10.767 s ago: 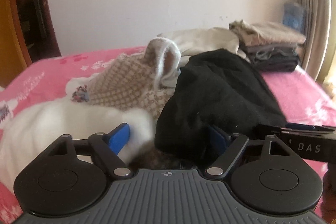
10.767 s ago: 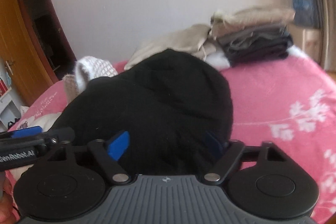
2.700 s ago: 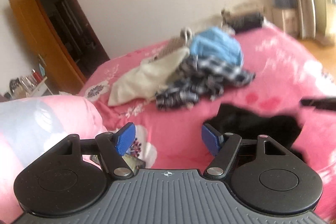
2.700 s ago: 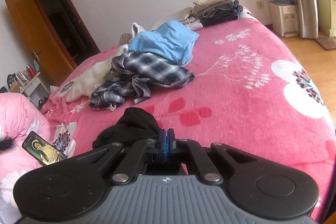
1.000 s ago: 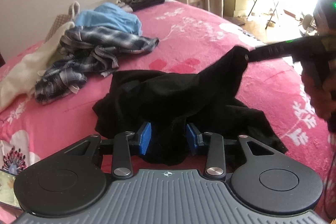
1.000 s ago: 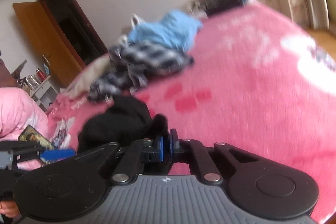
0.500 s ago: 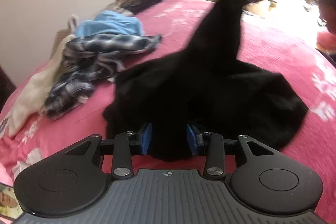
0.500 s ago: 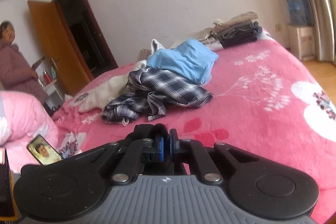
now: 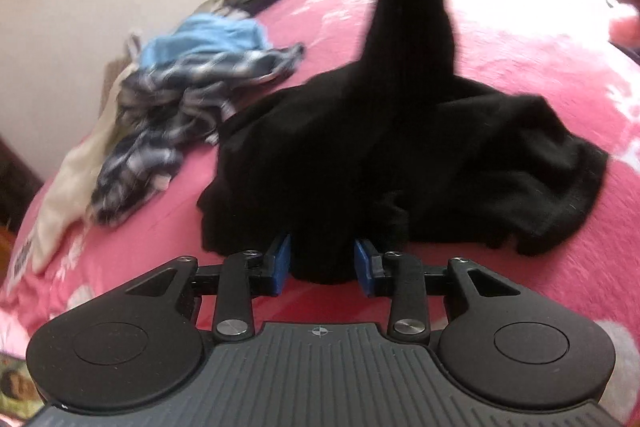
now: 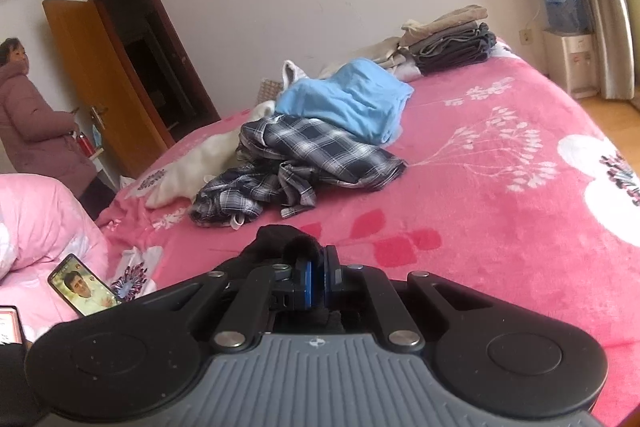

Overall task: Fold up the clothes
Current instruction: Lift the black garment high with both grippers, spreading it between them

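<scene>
My left tool (image 9: 322,269) sits low over the pink bed (image 9: 540,59) with a bunched fold of the black garment (image 9: 400,147) between its blue pads (image 9: 280,263). The jaws are closing, about a third apart, with the cloth filling the gap and both pads against it. The rest of the garment spreads out just ahead of that tool in a rumpled heap on the blanket, and one part rises in a taut peak towards the upper right of the left view, where my right tool (image 10: 316,281) has it pinched. Seen from the right wrist, those jaws are all but closed, with only a thin lip of black cloth poking out beyond the pads.

Further up the bed, beyond the garment, lie a plaid shirt (image 10: 304,151), a blue top (image 10: 352,99) on it and a cream piece (image 10: 192,167) beside them. A folded stack (image 10: 448,35) stands near the wall.
</scene>
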